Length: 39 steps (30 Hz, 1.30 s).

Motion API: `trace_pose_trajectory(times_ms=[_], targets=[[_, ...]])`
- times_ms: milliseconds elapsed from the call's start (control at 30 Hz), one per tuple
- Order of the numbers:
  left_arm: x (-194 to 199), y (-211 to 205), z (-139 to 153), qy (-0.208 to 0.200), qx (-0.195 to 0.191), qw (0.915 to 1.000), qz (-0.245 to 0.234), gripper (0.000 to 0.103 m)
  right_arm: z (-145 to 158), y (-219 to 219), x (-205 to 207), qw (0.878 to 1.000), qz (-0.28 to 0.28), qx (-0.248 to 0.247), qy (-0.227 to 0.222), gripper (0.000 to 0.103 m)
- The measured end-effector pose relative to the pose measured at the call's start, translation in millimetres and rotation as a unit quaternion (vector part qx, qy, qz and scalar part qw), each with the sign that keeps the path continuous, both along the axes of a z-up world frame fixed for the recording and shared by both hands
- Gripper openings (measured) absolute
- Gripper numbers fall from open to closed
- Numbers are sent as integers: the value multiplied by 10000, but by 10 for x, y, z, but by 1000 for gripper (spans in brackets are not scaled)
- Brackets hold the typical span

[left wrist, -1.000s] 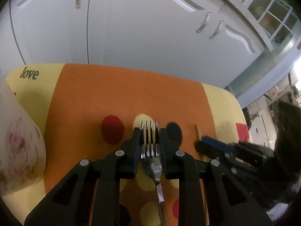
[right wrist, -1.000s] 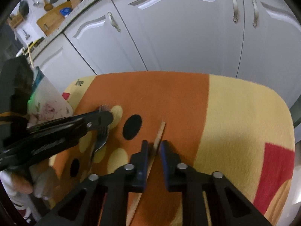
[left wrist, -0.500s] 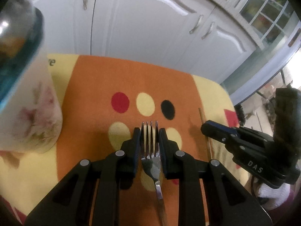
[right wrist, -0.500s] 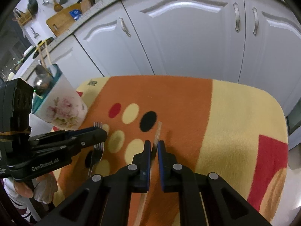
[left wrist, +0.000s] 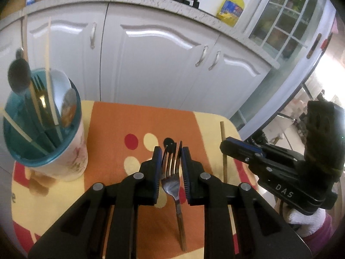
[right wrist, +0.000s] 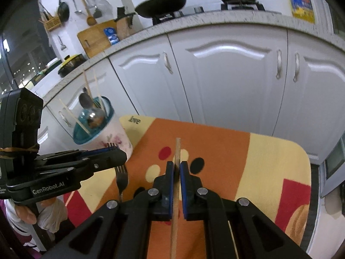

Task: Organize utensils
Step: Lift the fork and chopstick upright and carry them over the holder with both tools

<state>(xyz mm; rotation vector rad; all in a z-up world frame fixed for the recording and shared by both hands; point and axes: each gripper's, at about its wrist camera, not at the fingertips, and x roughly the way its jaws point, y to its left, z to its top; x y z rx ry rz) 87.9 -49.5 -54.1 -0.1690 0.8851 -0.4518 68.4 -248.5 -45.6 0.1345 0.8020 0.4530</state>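
Left gripper (left wrist: 171, 160): jaws were closing, narrow gap, fork (left wrist: 172, 172) pinched between the pads, tines forward, lifted above the mat (left wrist: 133, 120). Right gripper (right wrist: 175, 172): nearly shut, clamped on a chopstick (right wrist: 176, 172), also off the mat. Utensil holder (left wrist: 71, 151) stood on the mat's left edge, already stocked.

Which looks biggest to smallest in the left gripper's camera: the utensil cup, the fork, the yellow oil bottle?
1. Utensil cup, by far.
2. Fork, long but thin.
3. Yellow oil bottle, smallest.
The bottle stands far back on the counter, so its true size stays unsure.
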Motion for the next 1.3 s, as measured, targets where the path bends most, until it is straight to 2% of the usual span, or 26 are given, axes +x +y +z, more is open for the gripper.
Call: trace_pose_trajectory(times_ms=[167,200,233,533,767,1067,1300], targets=[[-172,39,153,-195,11,9998,-78,13,153,32,-96,9998,-16,-22,-183,5],[-213,39,183,-244,29,9997,-92,3,176,34,-108,9998,-23,-23,-206,5],[-238,42,197,-268,56,9996,-105,2,201,35,-131,9997,-32,-25,-236,5],[-420,87,330,-403,133,9991,-96,2,362,50,-300,9990,-59,-24,-439,5],[-504,239,650,-771,163,9969,9,2,579,86,-396,9976,-39,-44,-688,5],[-509,690,1127,-1254,278,9910,384,2,895,296,-381,9945,163,-132,-1024,5],[-394,1162,1475,-1536,293,9837,889,2,1220,546,-287,9901,393,-169,-1339,5]])
